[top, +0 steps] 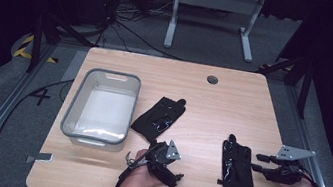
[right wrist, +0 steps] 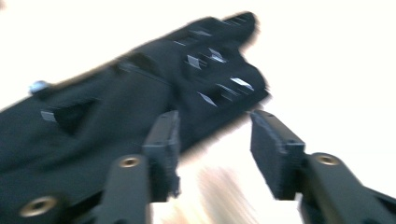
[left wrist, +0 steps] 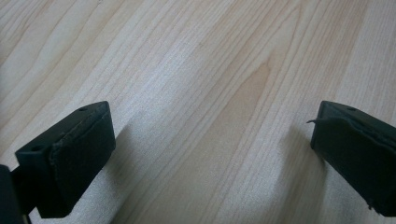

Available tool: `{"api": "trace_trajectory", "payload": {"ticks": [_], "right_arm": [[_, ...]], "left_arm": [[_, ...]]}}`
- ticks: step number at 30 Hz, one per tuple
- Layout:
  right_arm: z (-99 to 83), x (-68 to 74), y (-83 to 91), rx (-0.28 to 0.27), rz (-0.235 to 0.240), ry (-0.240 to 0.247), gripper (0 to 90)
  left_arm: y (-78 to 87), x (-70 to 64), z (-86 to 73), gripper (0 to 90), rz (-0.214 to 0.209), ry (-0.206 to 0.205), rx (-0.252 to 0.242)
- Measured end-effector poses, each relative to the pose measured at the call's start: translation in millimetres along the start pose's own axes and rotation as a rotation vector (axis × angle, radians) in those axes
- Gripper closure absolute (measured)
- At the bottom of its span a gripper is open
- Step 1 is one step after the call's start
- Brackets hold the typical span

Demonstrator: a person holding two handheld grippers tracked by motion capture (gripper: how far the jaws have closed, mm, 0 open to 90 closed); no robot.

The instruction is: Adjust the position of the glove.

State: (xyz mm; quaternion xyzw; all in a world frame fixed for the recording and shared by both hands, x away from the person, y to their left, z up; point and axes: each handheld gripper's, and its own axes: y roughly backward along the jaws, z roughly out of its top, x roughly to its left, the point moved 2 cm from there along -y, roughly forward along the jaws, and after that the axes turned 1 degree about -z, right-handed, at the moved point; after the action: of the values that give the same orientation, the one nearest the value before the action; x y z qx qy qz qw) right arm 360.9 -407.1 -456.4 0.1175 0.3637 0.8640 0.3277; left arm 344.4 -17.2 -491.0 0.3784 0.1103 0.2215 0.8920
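Observation:
Two black gloves lie on the wooden table (top: 213, 106). One glove (top: 158, 117) lies near the middle, beside the bin. The other glove (top: 238, 171) lies flat at the front right. A hand holds my right gripper (top: 259, 162) just to the right of that glove, pointing at it. In the right gripper view this glove (right wrist: 116, 107) is blurred and my right gripper (right wrist: 215, 144) is open, its left jaw overlapping the glove's edge, nothing clamped. My left gripper (top: 169, 172) is held low between the two gloves. It (left wrist: 212, 154) stands wide open over bare wood.
A grey plastic bin (top: 73, 109) stands at the table's left, with something pale on its floor. A round cable hole (top: 212, 79) sits near the far edge. Beyond the table are a white desk frame (top: 212, 14) and floor cables.

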Motion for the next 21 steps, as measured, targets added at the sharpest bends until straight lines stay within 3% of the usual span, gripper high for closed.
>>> {"api": "trace_trajectory", "payload": {"ticks": [4, 9, 18, 21], "right_arm": [[-12.1, -10.8, 1.7, 0.012, -0.079, -0.047, 34.3], [-20.8, -18.3, 0.1, 0.028, -0.098, -0.088, 25.2], [-27.4, -17.9, -6.4, -0.010, -0.097, -0.095, 7.6], [-27.4, -17.0, -7.6, -0.011, -0.097, -0.094, 6.5]], "left_arm": [[0.2, 0.1, 0.1, 0.2, -0.001, -0.001, 0.003], [3.3, 1.7, 0.9, 4.4, 0.004, 0.013, 0.012], [12.8, 8.2, 4.2, 33.9, 0.042, 0.058, 0.025], [15.5, 9.0, 7.0, 51.7, 0.042, 0.070, 0.029]]}}
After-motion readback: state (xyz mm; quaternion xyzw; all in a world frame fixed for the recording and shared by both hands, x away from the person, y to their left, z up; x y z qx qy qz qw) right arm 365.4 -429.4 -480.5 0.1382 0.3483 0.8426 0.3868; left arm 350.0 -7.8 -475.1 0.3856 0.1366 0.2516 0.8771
